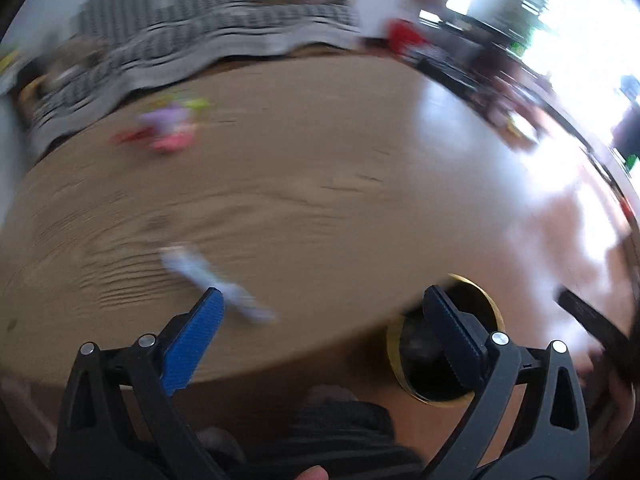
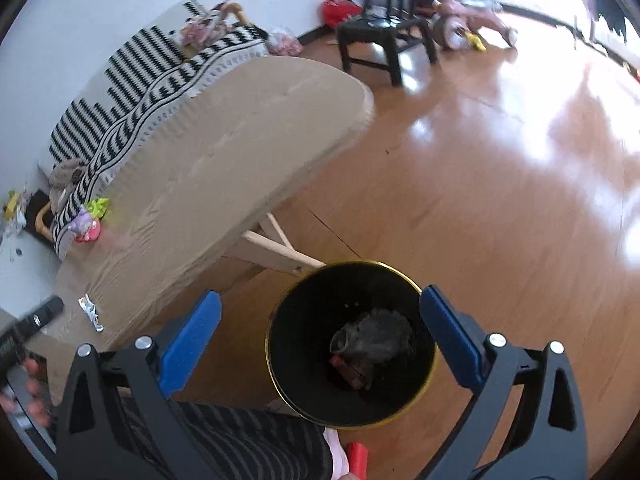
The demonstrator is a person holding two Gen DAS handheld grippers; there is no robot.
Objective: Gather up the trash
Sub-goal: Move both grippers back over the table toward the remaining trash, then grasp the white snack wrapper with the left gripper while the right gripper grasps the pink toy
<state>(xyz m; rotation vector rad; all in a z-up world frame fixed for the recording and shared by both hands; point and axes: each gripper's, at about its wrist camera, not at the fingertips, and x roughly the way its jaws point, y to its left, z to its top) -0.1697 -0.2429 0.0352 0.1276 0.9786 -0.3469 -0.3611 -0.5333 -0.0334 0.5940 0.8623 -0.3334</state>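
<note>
Near the front edge of the wooden bench (image 2: 224, 152) lies a crinkled silvery wrapper (image 2: 91, 312), which I judge light, thin and easily crushed, best pinched across its middle where it stands up off the wood. My left gripper (image 1: 324, 316) hovers over it, fingers (image 1: 208, 320) spread wide and holding nothing; my right gripper (image 2: 320, 320) is equally wide and empty above the bin. That black gold-rimmed bin (image 2: 276, 320) stands on the floor beside the bench and holds a crumpled grey wad and a reddish scrap.
</note>
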